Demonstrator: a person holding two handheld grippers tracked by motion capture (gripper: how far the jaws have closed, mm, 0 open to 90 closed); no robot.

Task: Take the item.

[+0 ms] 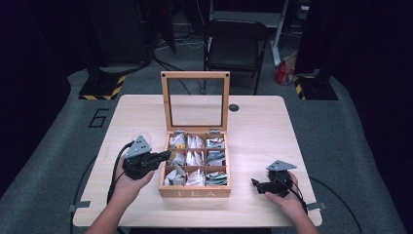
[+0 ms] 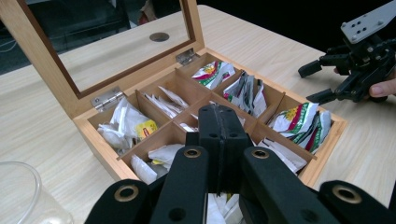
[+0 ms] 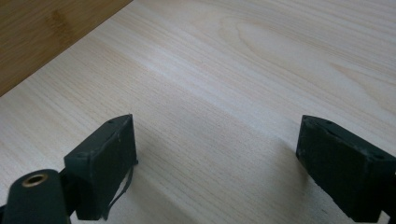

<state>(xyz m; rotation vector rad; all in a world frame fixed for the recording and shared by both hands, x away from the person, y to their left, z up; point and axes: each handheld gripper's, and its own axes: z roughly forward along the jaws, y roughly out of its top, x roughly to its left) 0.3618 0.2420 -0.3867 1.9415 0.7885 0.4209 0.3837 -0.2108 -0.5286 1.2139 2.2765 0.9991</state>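
A wooden tea box (image 1: 195,193) stands open mid-table, its glass lid (image 1: 195,74) upright at the back. Its compartments hold white and colourful tea bags (image 2: 301,122). My left gripper (image 1: 168,155) hovers at the box's left edge, above the near-left compartments. Its jaws are shut, pads pressed flat together (image 2: 217,126). White paper shows just under them, and I cannot tell whether any of it is pinched. My right gripper (image 1: 258,184) rests low on bare table to the right of the box, jaws open (image 3: 217,140) with nothing between them. It also appears across the box (image 2: 327,81).
A clear glass cup (image 2: 21,196) stands on the table (image 1: 258,131) just left of the box, behind my left hand (image 1: 146,141). A dark round grommet (image 1: 234,107) sits at the back. A black chair (image 1: 236,46) stands beyond the far edge.
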